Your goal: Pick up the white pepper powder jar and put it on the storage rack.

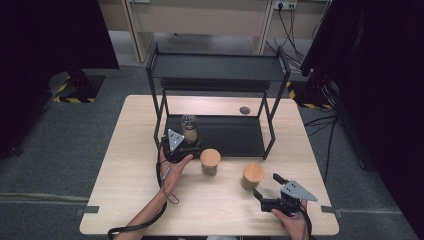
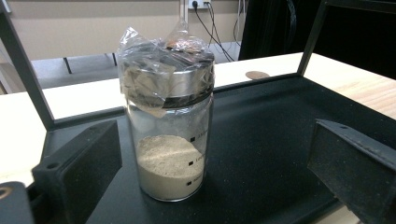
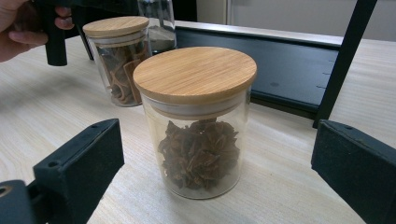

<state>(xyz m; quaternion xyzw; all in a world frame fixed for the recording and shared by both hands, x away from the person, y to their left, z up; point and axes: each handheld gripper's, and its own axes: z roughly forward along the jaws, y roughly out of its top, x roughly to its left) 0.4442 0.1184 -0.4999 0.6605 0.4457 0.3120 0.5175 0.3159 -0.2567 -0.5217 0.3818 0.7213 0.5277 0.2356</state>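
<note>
left gripper [image 1: 186,145]: released, jaws flanking upright powder jar [image 2: 169,130] on rack's lower shelf [image 2: 261,140] | right gripper [image 1: 267,192]: released, star-anise jar [image 3: 198,126] upright on table [image 3: 56,112], dead ahead between jaws

A clear glass jar with a round bamboo lid [image 3: 196,121], holding star anise, is standing between the right gripper [image 3: 215,177]'s parted black jaws.
</note>
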